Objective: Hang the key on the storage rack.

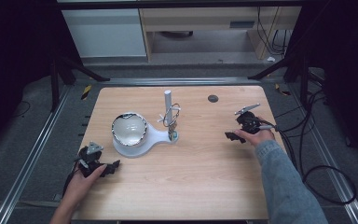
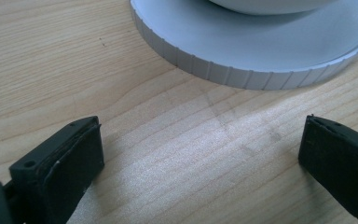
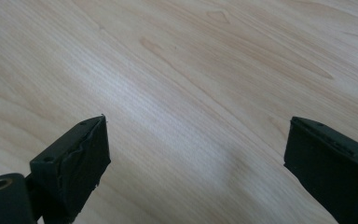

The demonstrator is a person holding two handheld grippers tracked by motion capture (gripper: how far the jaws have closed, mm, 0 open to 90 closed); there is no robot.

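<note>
Wooden tabletop (image 1: pixel 200 177) with a white stand (image 1: pixel 142 140) left of its centre. On the stand's round base: a shiny bowl (image 1: pixel 129 129). On the stand's narrow right end: an upright white post (image 1: pixel 167 103) with keys (image 1: pixel 171 122) hanging beside it. Far behind the stand, toward the back edge: a small dark disc (image 1: pixel 213 98).

Left gripper (image 1: pixel 113 168) just in front and left of the stand, resting low on the wood, held by a hand (image 1: pixel 81 179). Jaws wide apart, nothing between them; in the left gripper view, the stand's ribbed rim (image 2: pixel 242 77) close ahead of the tips, not touching.

Right gripper (image 1: pixel 233 136) well to the right of the stand, held by a hand (image 1: pixel 256 136) in a grey sleeve (image 1: pixel 284 186). Jaws spread wide there too, bare wood between them in the right gripper view.
</note>
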